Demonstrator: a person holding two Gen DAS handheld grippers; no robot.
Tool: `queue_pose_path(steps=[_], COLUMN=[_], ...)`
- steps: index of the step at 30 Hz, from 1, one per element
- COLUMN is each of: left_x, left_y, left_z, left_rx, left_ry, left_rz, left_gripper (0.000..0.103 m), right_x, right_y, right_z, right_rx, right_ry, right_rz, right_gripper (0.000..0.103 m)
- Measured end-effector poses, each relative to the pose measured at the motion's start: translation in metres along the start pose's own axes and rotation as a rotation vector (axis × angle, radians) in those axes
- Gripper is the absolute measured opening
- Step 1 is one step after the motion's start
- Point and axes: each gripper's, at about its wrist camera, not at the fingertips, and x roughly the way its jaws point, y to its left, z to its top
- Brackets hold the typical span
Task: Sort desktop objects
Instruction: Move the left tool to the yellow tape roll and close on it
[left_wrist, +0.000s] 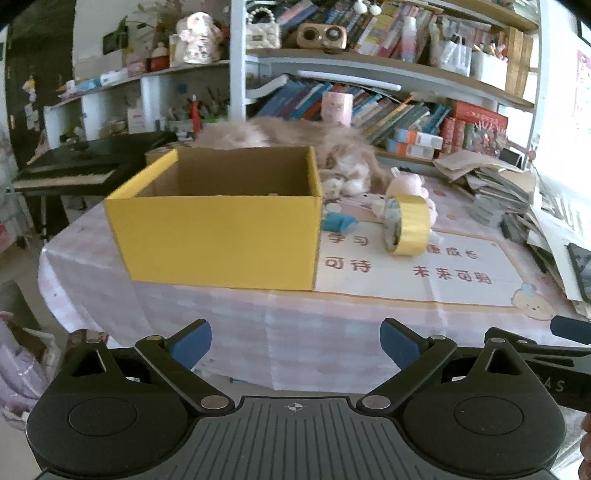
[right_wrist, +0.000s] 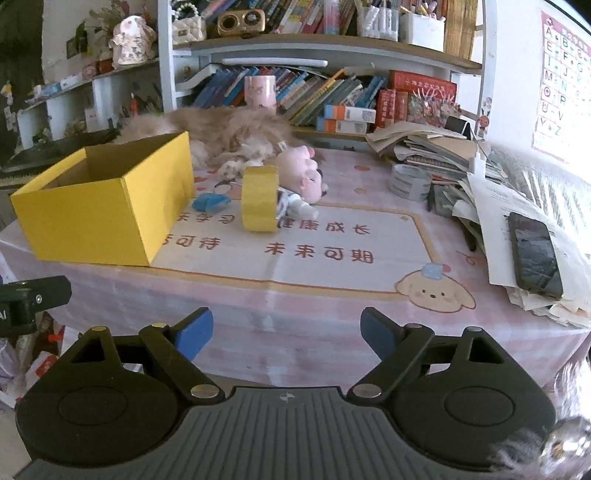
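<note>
Left gripper (left_wrist: 295, 345): jaws spread wide, blue pads (left_wrist: 190, 345) bare, nothing held. It hangs short of the near table edge, off the surface. Right gripper (right_wrist: 286, 336): jaws likewise spread wide, blue fingertips (right_wrist: 376, 334) bare, nothing held, also short of the near edge. Each camera catches part of the other gripper at its frame edge.

The table (right_wrist: 295, 332) carries a pink checked cloth with a printed panel of red Chinese characters and a cartoon puppy (right_wrist: 436, 293) at its near right corner.

Yellow cardboard box (left_wrist: 218, 225): open top, upright, on the left part of the table, directly ahead of the left gripper. Its interior floor is not visible from either view.

Yellow tape roll (right_wrist: 259, 199): standing on edge on the printed panel, just right of the box and apart from it. Blue object (right_wrist: 211, 202): lying between the box and the tape roll, type not determinable. Pink plush toy (right_wrist: 301, 177): lying just behind and right of the tape roll. A small white figure (right_wrist: 295, 206) lies beside the roll, partly hidden by it.

A long-haired ginger cat (right_wrist: 236, 134) lies behind the box and toy. On the right side, a pile of papers and books (right_wrist: 436, 147), a grey tape roll (right_wrist: 410, 181) in front of it, and a dark phone (right_wrist: 535, 254) face up on loose sheets. Bookshelves (left_wrist: 369, 66) stand behind the table.
</note>
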Motion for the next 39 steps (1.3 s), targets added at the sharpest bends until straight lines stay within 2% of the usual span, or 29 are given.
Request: queue_pose_path(steps=[9, 14, 22, 30, 39], left_x=[0.025, 0.040, 0.065, 0.089, 0.109], left_y=[-0.033, -0.054, -0.084, -0.112, -0.137], left_z=[0.013, 0.020, 0.031, 0.039, 0.056], left_rx=[0.040, 0.060, 0.067, 0.058, 0.074], left_ry=[0.031, 0.046, 0.065, 0.089, 0.062], left_rz=[-0.057, -0.064, -0.064, -0.050, -0.025], left_gripper=[0.100, 0.100, 0.100, 0.100, 0.099], right_x=[0.020, 0.035, 0.059, 0.078, 0.099], right_y=[-0.029, -0.044, -0.072, -0.098, -0.124], right_z=[0.010, 0.017, 0.031, 0.045, 0.062], right_rx=[0.007, 0.000, -0.009, -0.027, 0.005], right_ry=[0.047, 0.071, 0.105, 0.100, 0.080], right_rz=[-0.018, -0.017, -0.007, 0.055, 0.066], right_gripper=[0.086, 0.086, 0.087, 0.086, 0.086])
